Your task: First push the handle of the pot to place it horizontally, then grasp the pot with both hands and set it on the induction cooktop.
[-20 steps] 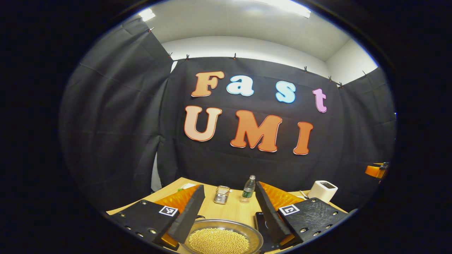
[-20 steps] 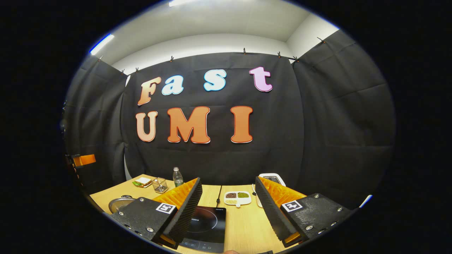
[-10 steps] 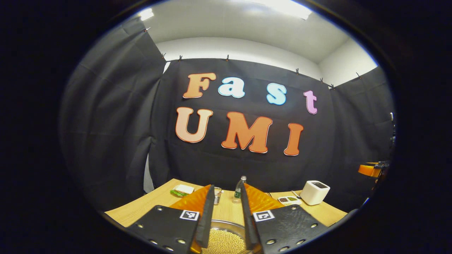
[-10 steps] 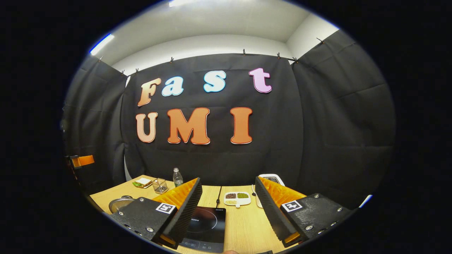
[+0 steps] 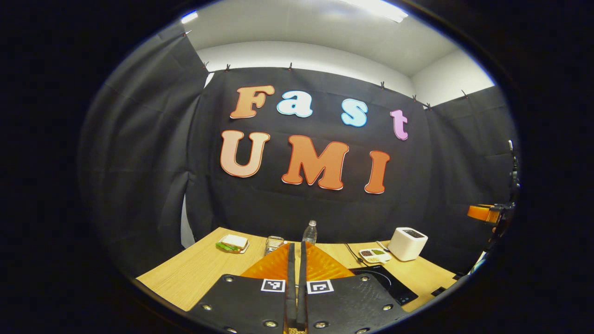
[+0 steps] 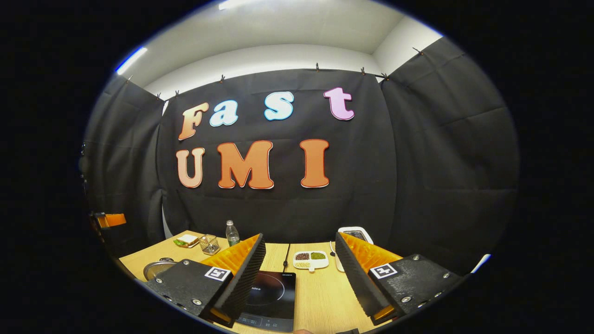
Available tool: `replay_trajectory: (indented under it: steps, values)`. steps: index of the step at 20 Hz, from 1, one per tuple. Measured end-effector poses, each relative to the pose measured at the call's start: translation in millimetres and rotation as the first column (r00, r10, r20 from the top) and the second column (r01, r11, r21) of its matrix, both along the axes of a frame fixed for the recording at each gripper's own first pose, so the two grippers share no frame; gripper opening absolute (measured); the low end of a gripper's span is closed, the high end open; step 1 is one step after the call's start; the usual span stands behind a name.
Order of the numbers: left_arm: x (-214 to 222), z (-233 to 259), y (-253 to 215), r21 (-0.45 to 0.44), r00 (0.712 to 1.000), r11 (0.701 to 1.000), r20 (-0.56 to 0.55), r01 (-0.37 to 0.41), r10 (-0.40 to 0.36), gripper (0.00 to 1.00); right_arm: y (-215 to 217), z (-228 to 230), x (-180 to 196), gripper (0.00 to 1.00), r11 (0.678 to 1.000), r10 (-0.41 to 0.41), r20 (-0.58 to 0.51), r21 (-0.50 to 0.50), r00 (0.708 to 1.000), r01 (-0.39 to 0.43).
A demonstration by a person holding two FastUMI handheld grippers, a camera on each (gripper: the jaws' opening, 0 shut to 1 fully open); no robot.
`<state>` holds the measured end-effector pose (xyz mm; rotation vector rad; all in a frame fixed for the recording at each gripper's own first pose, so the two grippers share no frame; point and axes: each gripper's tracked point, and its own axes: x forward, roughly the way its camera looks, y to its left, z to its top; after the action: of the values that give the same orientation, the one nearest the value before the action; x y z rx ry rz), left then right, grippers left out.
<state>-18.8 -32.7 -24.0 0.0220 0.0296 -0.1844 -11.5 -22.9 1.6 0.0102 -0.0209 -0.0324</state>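
We judge the task barely begun: the pot [image 6: 157, 268] sits on the counter [image 6: 320, 301] left of the induction cooktop [image 6: 271, 294], its handle unresolved, with the left gripper [image 5: 296, 253] fingers closed empty and the right gripper [image 6: 300, 260] fingers wide apart.

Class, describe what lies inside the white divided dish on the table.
The white divided dish holds dark brown grains, green grains and pale ones in separate compartments. What lies beneath the grains is covered.

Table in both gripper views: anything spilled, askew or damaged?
Nothing stands out. The sandwich, water bottle and white appliance sit upright on the wooden table; the induction cooktop lies flat and bare, the pot to its left.
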Motion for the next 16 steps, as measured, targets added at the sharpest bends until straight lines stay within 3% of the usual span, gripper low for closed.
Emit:
replay_trajectory:
  steps: [16]
  values:
    - [-17,-97,-11,0.058,0.971,0.995,-0.230,0.075,-0.060,0.02,4,-8,3,0.93,1.000,0.002,-0.009,0.003,1.000,-0.002]
